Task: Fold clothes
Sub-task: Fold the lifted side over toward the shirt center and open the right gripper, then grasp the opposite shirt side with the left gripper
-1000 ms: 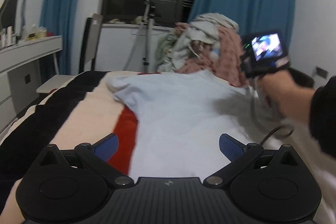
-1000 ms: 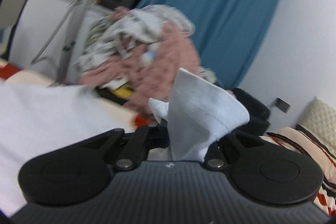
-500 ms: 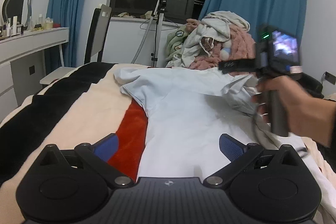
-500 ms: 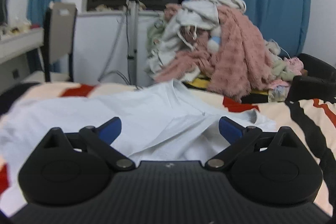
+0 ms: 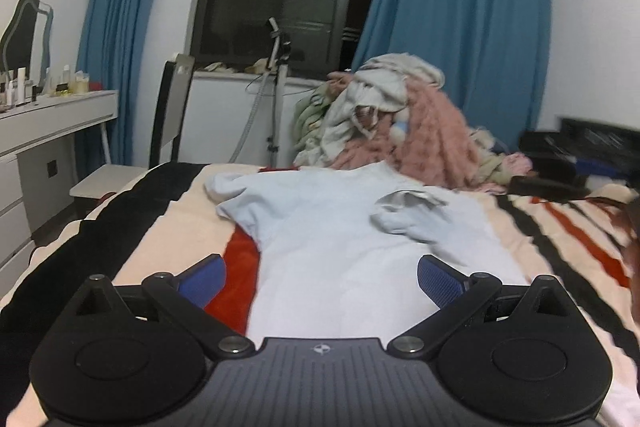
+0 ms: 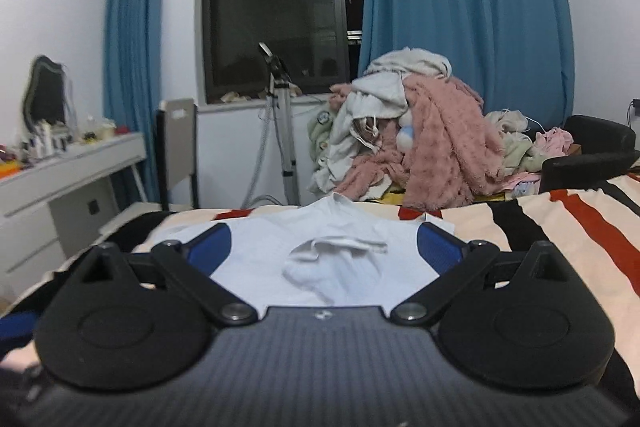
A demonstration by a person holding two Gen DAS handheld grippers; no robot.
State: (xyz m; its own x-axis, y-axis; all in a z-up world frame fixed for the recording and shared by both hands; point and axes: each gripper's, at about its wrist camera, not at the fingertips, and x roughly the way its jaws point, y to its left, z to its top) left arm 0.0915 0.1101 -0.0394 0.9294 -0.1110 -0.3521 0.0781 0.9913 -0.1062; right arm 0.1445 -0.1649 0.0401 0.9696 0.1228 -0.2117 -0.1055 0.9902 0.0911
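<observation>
A pale blue T-shirt (image 5: pixel 340 235) lies spread on the striped bed, collar away from me. Its right sleeve (image 5: pixel 412 215) is folded in over the chest; the left sleeve (image 5: pixel 232 185) lies out to the side. My left gripper (image 5: pixel 322 277) is open and empty, just above the shirt's near hem. My right gripper (image 6: pixel 324 247) is open and empty, held low over the same shirt (image 6: pixel 336 259), with the folded sleeve (image 6: pixel 340 245) between its fingers' line of sight.
A heap of pink and white clothes (image 5: pixel 400 131) is piled past the bed's far end, also in the right wrist view (image 6: pixel 412 147). The striped blanket (image 5: pixel 560 227) covers the bed. A chair (image 5: pixel 168 123), a white dresser (image 5: pixel 48 131) and a tripod (image 6: pixel 280 131) stand at left.
My right gripper let go of the right sleeve, left it folded over the chest, opened, and drew back out of the left wrist view. The left gripper stayed open and rose slightly.
</observation>
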